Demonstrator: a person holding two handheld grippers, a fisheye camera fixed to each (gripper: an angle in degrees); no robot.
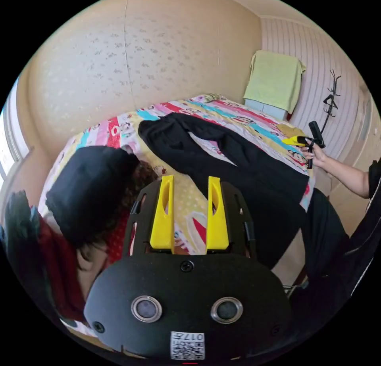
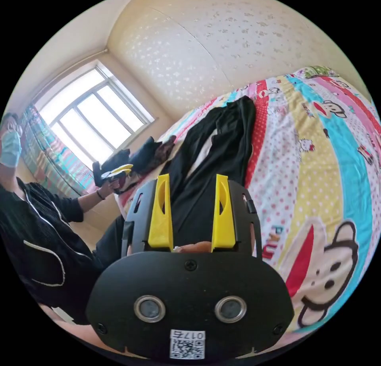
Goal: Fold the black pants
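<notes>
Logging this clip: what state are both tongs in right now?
Left tongs: open, holding nothing.
Right tongs: open, holding nothing, above the black pants.

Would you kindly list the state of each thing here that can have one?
black pants: spread flat on the bed, legs apart, unfolded
left gripper: open, empty, above the bed
right gripper: open, empty, over the pants
green towel: draped over something by the wall

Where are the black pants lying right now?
The black pants lie spread on the cartoon-print bedspread, ahead of both open tools, with a heap of dark clothes beside them.
</notes>
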